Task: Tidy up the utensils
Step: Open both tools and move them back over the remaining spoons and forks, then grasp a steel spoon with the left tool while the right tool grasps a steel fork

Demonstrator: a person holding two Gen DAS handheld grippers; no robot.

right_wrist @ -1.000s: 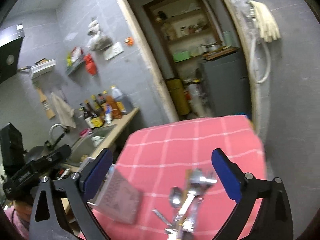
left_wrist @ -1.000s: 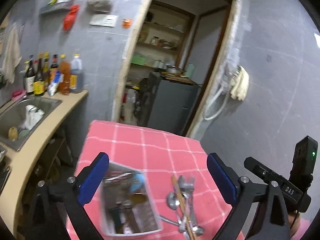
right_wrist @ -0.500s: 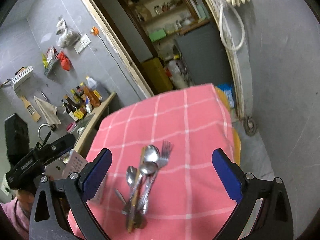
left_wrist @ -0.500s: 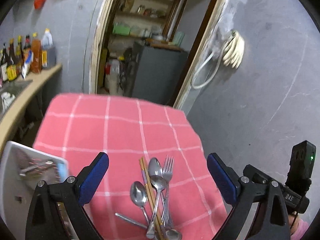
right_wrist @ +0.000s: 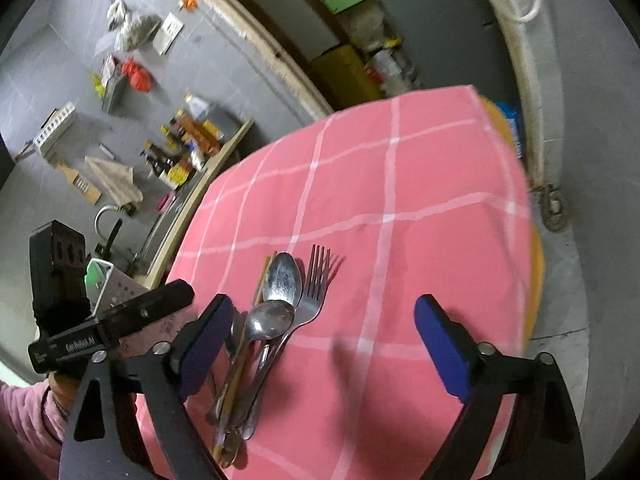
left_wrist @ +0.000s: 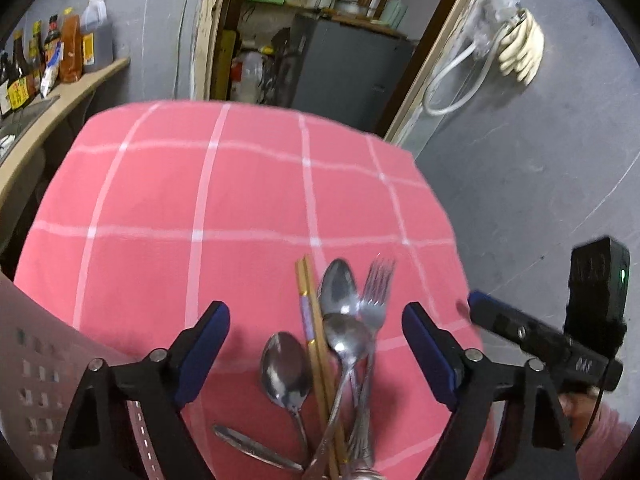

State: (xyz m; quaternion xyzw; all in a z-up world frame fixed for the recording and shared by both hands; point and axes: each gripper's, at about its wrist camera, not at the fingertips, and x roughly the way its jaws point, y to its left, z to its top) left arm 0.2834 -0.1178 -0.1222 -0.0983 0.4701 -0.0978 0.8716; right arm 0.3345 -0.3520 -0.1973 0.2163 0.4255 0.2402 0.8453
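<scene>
A pile of metal utensils lies on the pink checked tablecloth (left_wrist: 240, 200): several spoons (left_wrist: 339, 288), a fork (left_wrist: 376, 292) and a pair of chopsticks (left_wrist: 310, 320). My left gripper (left_wrist: 316, 352) hovers over the pile with its jaws closing; the utensils show between the blue pads (left_wrist: 204, 352), which do not press on them. My right gripper (right_wrist: 324, 346) is also closing, with only cloth between its fingers. In its view the spoons (right_wrist: 284, 278) and fork (right_wrist: 316, 280) lie by its left finger. The white perforated basket (left_wrist: 40, 360) stands at the left.
A counter with bottles (left_wrist: 60, 52) and a sink runs along the left wall. Behind the table a doorway opens onto a grey cabinet (left_wrist: 344, 68). The table's right edge (right_wrist: 532, 240) drops off beside a grey wall. A pink sleeve (right_wrist: 24, 412) shows at lower left.
Both grippers have dropped and tilted down toward the table, so the utensil pile looms larger. The basket slid to the left edge of the left view. Both pairs of jaws have narrowed slightly.
</scene>
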